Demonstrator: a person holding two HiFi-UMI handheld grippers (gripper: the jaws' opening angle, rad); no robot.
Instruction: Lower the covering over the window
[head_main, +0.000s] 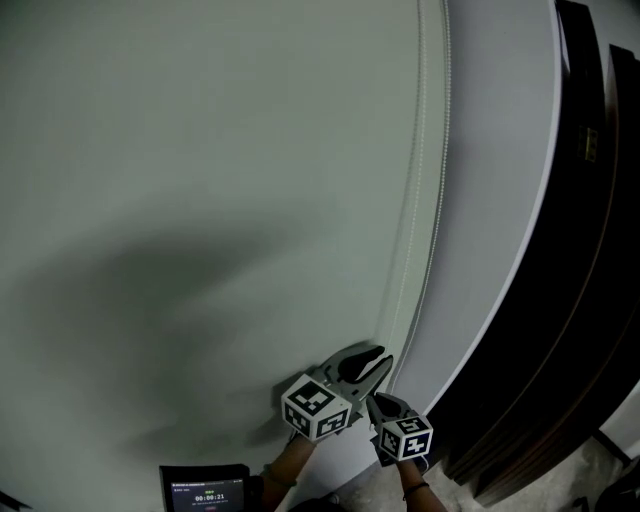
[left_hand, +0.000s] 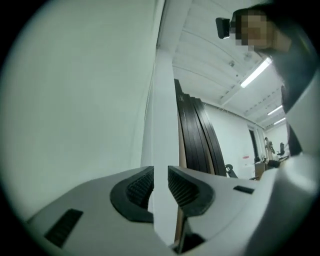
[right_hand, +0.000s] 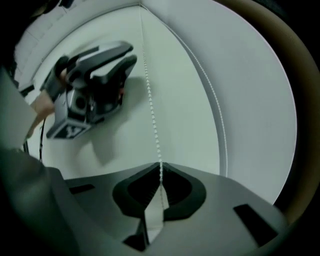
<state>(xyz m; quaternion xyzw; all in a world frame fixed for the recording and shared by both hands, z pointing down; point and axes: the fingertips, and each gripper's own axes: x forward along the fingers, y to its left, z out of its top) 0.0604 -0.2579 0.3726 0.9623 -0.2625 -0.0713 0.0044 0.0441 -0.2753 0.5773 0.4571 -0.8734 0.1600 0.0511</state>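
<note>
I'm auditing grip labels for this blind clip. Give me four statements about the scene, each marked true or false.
1. The right gripper is shut on the chain. True.
2. The left gripper grips the chain too. False: its jaws stand apart, with no chain between them.
3. The chain hangs by the left edge of the blind. False: it hangs by the blind's right edge.
4. The right gripper view shows the left gripper. True.

Bead chain (head_main: 441, 140) hangs along the roller blind's (head_main: 200, 180) three o'clock edge, panels (head_main: 590, 260) beyond it; left gripper (head_main: 378, 362) sits at the right gripper's (head_main: 378, 402) eleven o'clock.
</note>
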